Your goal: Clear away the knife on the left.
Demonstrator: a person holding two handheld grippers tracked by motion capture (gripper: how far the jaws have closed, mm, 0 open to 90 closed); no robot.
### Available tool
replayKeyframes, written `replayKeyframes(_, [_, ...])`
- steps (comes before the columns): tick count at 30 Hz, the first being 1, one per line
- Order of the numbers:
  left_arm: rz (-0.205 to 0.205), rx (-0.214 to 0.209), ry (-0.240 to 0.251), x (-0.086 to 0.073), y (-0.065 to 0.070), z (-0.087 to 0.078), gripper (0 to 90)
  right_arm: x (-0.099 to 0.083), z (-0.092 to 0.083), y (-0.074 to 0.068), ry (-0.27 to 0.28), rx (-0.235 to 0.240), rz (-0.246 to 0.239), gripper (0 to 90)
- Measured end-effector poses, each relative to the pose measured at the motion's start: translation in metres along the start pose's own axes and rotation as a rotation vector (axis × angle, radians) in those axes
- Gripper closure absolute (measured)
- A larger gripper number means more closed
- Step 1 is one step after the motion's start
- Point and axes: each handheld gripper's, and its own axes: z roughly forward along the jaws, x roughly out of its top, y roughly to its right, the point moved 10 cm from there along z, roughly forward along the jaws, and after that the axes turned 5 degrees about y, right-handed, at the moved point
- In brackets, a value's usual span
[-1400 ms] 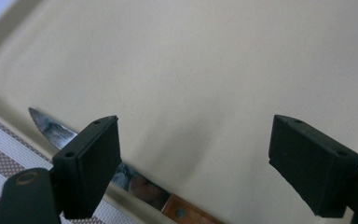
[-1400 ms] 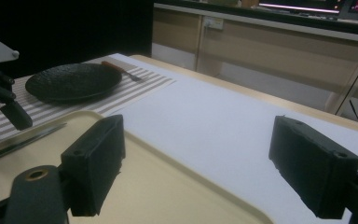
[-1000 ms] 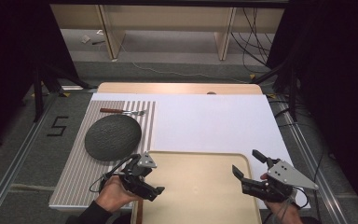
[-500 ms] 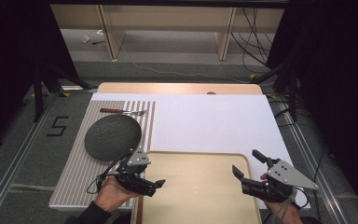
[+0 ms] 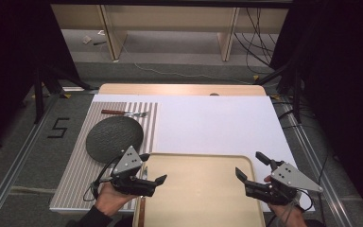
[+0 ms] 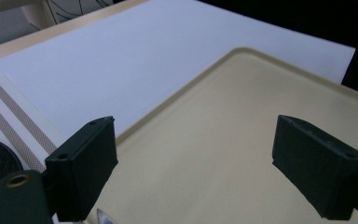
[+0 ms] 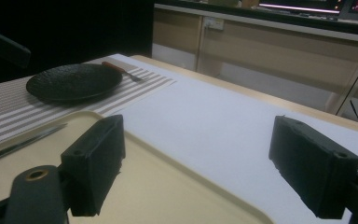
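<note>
Left gripper (image 5: pixel 152 168) swung rightward, possibly over tray (image 5: pixel 198 189)

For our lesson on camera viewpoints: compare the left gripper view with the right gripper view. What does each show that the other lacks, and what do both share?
Left gripper view alone: hardly anything beyond a sliver of metal at the bottom edge.
Right gripper view alone: a brown-handled fork behind the round black textured plate, and a brown-handled knife lying on the tray's edge.
Both: the beige plastic tray, white table cover, striped placemat, and part of the plate.

Probably a lab: floor rails (image 5: pixel 19 161), loose cables (image 5: pixel 257 42), number marking (image 5: pixel 58 128).
</note>
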Motion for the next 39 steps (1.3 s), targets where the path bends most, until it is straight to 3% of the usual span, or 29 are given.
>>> replayKeyframes(4, [-0.012,0.002,0.039,0.002,-0.001,-0.005,13.6,0.000,0.000,0.000,0.000,0.000,0.001,19.2])
replayKeyframes(8, [-0.050,0.006,0.098,0.006,-0.003,-0.010,13.6,0.000,0.000,0.000,0.001,-0.001,0.001,19.2])
replayKeyframes(13, [-0.042,0.031,0.143,0.007,-0.007,-0.015,13.6,0.000,0.000,0.000,0.002,-0.001,0.002,19.2])
replayKeyframes(17, [-0.067,0.043,0.185,0.007,-0.008,-0.019,13.7,0.000,-0.001,0.000,0.000,-0.001,0.002,19.2])
replayKeyframes(28, [-0.048,0.061,0.184,0.004,-0.010,-0.023,13.7,0.001,-0.001,0.000,0.002,0.000,0.002,19.1])
replayKeyframes(39, [-0.060,0.048,0.181,0.004,-0.009,-0.022,13.7,0.001,0.000,0.000,0.003,0.000,0.004,19.1])
